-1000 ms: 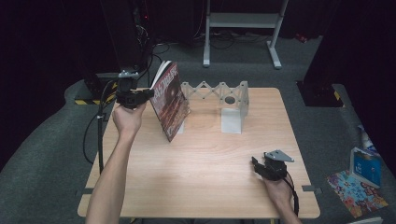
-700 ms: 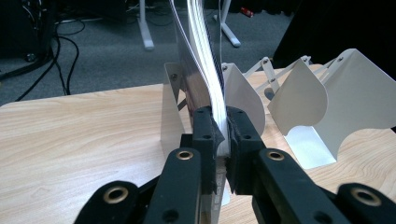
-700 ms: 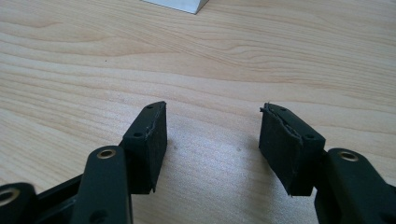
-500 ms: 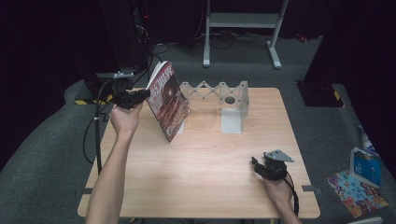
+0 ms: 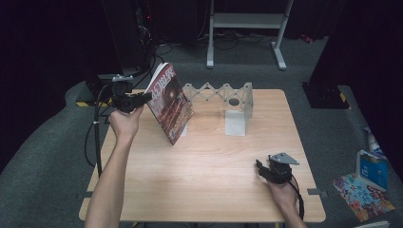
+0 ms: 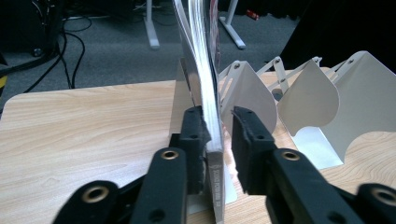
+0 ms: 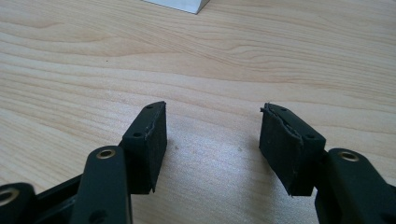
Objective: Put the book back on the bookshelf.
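Note:
A red-covered book (image 5: 168, 102) stands tilted on the back left of the wooden table (image 5: 209, 175), its lower corner on the table beside a white accordion rack (image 5: 216, 90). My left gripper (image 5: 144, 97) holds the book's upper left edge. In the left gripper view the jaws (image 6: 217, 116) close around the book (image 6: 205, 70), its pages against the left pad. My right gripper (image 5: 260, 167) rests low near the table's front right. Its jaws (image 7: 212, 126) stand wide apart over bare wood with nothing between them.
White rack dividers (image 6: 322, 98) rise just right of the book. A white bookend (image 5: 236, 121) stands at the rack's right end. A black stand with cables (image 5: 97, 118) is off the table's left edge. A blue box (image 5: 373, 168) and patterned sheet (image 5: 363, 194) lie on the floor at right.
My left gripper and the book's top edge have shifted slightly left, so the book tilts a little more. The right gripper has stayed put.

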A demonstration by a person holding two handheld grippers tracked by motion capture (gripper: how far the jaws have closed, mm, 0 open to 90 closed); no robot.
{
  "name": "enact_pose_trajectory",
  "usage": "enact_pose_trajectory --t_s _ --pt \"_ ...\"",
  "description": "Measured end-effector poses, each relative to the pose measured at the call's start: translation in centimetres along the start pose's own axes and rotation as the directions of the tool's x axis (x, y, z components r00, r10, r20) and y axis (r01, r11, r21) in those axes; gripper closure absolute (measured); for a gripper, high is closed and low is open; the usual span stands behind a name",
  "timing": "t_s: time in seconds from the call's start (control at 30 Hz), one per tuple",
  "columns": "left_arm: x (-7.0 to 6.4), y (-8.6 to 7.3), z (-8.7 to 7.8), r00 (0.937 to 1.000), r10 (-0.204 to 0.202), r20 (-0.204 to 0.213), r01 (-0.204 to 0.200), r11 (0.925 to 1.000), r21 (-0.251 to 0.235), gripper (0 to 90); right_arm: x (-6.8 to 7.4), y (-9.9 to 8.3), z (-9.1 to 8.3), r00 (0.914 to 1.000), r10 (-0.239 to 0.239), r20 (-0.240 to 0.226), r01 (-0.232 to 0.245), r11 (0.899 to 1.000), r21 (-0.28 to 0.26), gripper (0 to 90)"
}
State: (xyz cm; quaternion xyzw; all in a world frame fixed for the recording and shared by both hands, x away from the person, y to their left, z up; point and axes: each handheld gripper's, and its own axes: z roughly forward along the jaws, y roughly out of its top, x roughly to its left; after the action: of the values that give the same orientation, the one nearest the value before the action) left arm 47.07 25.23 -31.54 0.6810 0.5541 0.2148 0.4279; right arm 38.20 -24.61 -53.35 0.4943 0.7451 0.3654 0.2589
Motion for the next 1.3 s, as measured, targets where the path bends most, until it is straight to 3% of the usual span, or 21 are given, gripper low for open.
enact_pose_trajectory --t_s 0.5,0.8,1.07,1.3 --pt "-0.1 -0.7 -0.9 1.0000 0.009 -0.004 -0.009 0.9993 -0.038 49.8 0.0 0.0 0.0 1.0000 0.001 0.001 -0.001 1.000 0.000 41.3" --pt "0.1 -1.6 -1.1 1.0000 0.010 0.002 -0.010 0.9991 -0.042 45.7 0.0 0.0 0.0 1.0000 0.002 0.001 -0.002 1.000 0.001 41.1" --pt "-0.6 -2.1 -1.7 0.9981 0.060 -0.011 -0.061 0.9965 -0.058 43.0 0.0 0.0 0.0 1.0000 0.007 -0.002 -0.007 1.000 0.003 41.0" --pt "-1.0 -2.7 -2.5 0.9976 0.070 -0.006 -0.070 0.9937 -0.088 41.4 0.0 0.0 0.0 1.0000 0.005 -0.005 -0.005 1.000 0.003 40.8"
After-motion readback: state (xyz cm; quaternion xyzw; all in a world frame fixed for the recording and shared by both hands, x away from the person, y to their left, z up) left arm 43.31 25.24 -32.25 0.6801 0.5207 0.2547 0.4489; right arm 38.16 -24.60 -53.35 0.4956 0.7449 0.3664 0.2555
